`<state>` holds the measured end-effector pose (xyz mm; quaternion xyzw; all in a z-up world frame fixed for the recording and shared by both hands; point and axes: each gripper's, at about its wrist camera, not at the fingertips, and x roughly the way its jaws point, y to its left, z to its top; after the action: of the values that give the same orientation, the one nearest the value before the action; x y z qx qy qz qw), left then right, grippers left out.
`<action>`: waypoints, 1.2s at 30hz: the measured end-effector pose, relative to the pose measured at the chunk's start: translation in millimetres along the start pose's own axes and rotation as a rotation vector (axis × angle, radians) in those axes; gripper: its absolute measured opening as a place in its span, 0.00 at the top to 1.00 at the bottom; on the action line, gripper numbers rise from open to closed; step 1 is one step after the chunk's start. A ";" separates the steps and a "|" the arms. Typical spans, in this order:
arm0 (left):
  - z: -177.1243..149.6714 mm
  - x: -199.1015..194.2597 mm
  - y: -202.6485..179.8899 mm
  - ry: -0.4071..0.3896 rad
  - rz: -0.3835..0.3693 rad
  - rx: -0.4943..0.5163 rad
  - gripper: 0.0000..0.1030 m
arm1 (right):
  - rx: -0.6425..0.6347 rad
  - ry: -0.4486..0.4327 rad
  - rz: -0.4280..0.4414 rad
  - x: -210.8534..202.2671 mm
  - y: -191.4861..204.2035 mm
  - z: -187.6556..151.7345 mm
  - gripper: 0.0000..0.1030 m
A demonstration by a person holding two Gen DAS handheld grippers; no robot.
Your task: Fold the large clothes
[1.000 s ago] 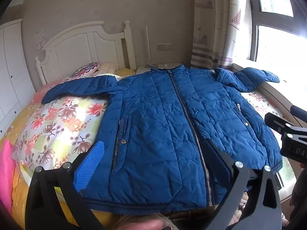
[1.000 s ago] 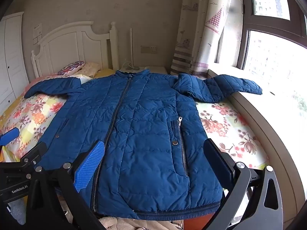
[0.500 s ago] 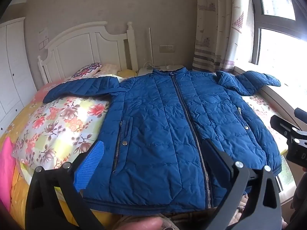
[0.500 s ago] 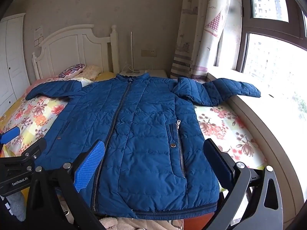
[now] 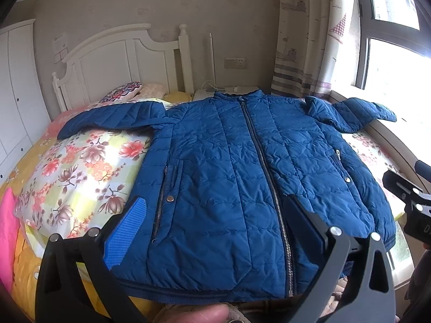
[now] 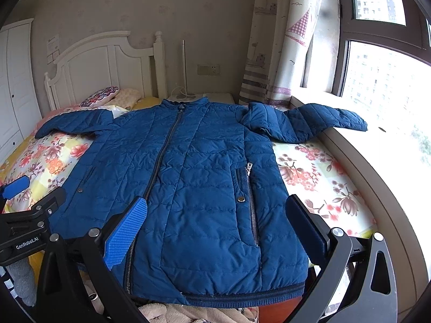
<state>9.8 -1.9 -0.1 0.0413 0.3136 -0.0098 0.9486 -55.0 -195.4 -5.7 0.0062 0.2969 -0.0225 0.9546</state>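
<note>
from where i sit, my left gripper point(image 5: 212, 231) hangs with its jaws spread wide and holding nothing, above the near edge of the bed point(image 5: 78, 167). the blue jacket point(image 5: 242, 177) lies flat and zipped across the bed, collar toward the headboard point(image 5: 121, 59), one sleeve reaching the window-side edge. my right gripper point(image 6: 218, 231) is likewise wide apart and empty over the hem.
</note>
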 end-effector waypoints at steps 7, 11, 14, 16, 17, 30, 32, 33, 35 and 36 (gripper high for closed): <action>-2.0 4.0 2.6 0.008 0.013 -0.004 0.02 | 0.003 0.009 0.018 5.6 0.1 -1.8 0.04; -0.7 4.0 5.9 0.008 0.014 0.002 0.02 | 0.003 0.007 0.021 6.4 2.0 -2.6 0.04; -3.6 2.5 10.1 0.005 0.016 -0.006 0.02 | -0.007 0.008 0.025 6.1 6.4 -4.9 0.04; -6.0 1.7 12.8 0.008 0.017 -0.011 0.02 | -0.026 0.011 0.016 6.1 10.8 -6.4 0.04; -7.0 0.5 13.5 0.006 0.018 -0.012 0.02 | -0.033 0.011 0.012 6.0 12.8 -6.5 0.04; -10.6 -16.5 26.1 -0.033 0.035 -0.039 0.02 | -0.073 -0.024 0.010 -8.5 28.3 -3.5 0.04; -10.7 -17.1 27.4 -0.035 0.038 -0.042 0.02 | -0.079 -0.026 0.010 -9.5 30.2 -3.3 0.04; -10.2 -17.1 27.5 -0.035 0.040 -0.043 0.02 | -0.080 -0.026 0.011 -9.5 30.6 -3.1 0.04; -10.4 -16.9 28.7 -0.036 0.041 -0.045 0.02 | -0.083 -0.025 0.013 -9.1 32.0 -2.6 0.04; -10.3 -16.7 29.1 -0.035 0.042 -0.045 0.02 | -0.084 -0.025 0.014 -9.1 33.0 -2.6 0.04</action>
<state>-8.4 27.8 3.8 0.0262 0.2961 0.0164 0.9547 -62.5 -162.1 -2.8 -0.0324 0.2855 -0.0036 0.9578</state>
